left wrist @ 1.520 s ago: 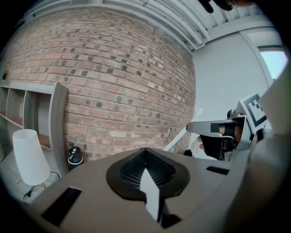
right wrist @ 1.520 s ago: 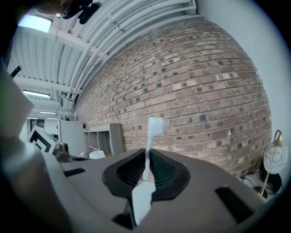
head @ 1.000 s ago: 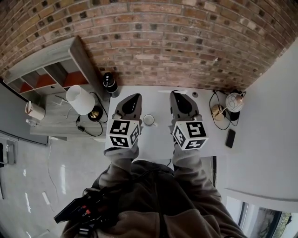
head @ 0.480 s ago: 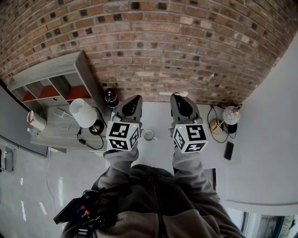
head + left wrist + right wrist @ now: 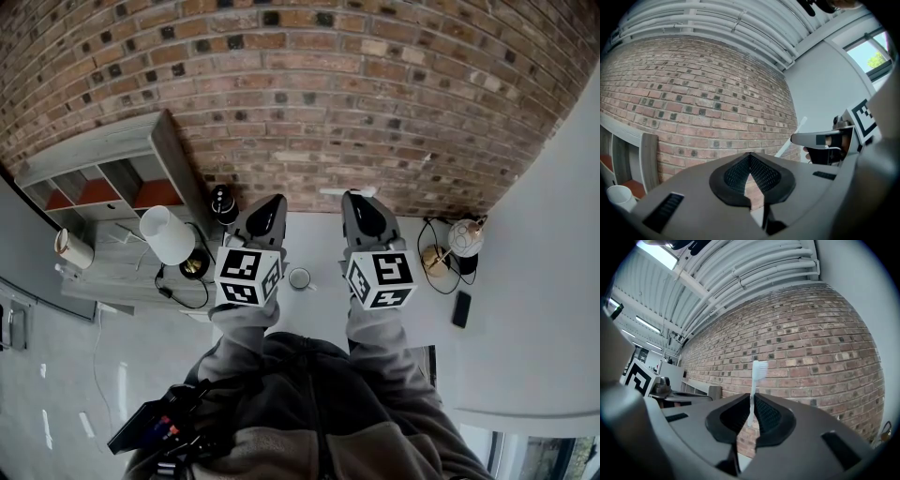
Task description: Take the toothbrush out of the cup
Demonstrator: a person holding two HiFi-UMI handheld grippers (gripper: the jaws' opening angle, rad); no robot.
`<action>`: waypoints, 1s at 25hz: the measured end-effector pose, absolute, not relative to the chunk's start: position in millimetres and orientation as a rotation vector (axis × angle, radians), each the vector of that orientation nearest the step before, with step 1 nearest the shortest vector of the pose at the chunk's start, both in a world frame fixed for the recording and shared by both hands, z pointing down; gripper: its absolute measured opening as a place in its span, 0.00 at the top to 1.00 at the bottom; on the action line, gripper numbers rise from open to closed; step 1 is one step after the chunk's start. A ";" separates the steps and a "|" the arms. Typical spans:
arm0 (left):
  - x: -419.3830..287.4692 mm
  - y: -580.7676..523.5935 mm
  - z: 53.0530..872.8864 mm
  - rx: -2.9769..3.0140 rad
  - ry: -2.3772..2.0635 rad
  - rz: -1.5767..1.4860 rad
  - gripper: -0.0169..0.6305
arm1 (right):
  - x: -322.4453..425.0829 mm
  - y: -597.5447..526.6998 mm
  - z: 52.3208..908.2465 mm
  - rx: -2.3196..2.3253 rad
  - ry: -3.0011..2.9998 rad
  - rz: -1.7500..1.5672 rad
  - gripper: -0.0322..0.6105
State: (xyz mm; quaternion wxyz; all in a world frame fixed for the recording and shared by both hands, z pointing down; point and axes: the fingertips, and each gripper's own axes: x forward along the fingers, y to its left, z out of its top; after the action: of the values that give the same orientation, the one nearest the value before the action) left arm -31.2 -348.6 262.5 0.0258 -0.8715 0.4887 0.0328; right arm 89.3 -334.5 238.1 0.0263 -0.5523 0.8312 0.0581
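— Up above the white bench (image 5: pixel 314 239), what is the right claw (image 5: pixel 354 199) doing?

— It is squeezed tight on the toothbrush (image 5: pixel 757 380). The thin white handle sits right between the two dark pads (image 5: pixel 768 416), and the bristle end sticks up past the tips, in front of the brick wall (image 5: pixel 328 94).

— So where is the cup (image 5: pixel 300 277)?

— It stands on the bench, down between the two claws. The toothbrush is out of it and does not touch it.

— And the left claw (image 5: pixel 272 202)?

— Its two sides are pressed together at the tip. Nothing is held between them. It hangs beside the right claw, and both point at the wall.

— Can the left claw see the toothbrush?

— Yes. From its own view the toothbrush is a slanted white stick on the right, poking out of the other claw.

— What else is around?

— A white lamp (image 5: pixel 167 234) sits off to the left of the bench, near a shelf (image 5: pixel 103 169). A dark phone (image 5: pixel 460 308) lies far to the right.
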 end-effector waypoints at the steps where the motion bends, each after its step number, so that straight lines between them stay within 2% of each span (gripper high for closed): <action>1: -30.9 -349.5 263.4 -2.695 1.512 0.099 0.97 | 90.1 -335.3 238.6 -1.708 2.568 0.178 0.90; 25: -21.1 -354.9 270.6 -2.731 1.494 0.070 0.97 | 95.5 -338.8 242.7 -1.711 2.568 0.164 0.91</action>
State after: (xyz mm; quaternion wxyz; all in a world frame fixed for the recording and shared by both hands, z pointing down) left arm -21.1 -354.9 270.6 0.0140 -0.8770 0.4798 0.0226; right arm 95.5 -338.8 242.7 0.0256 -0.5536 0.8307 0.0530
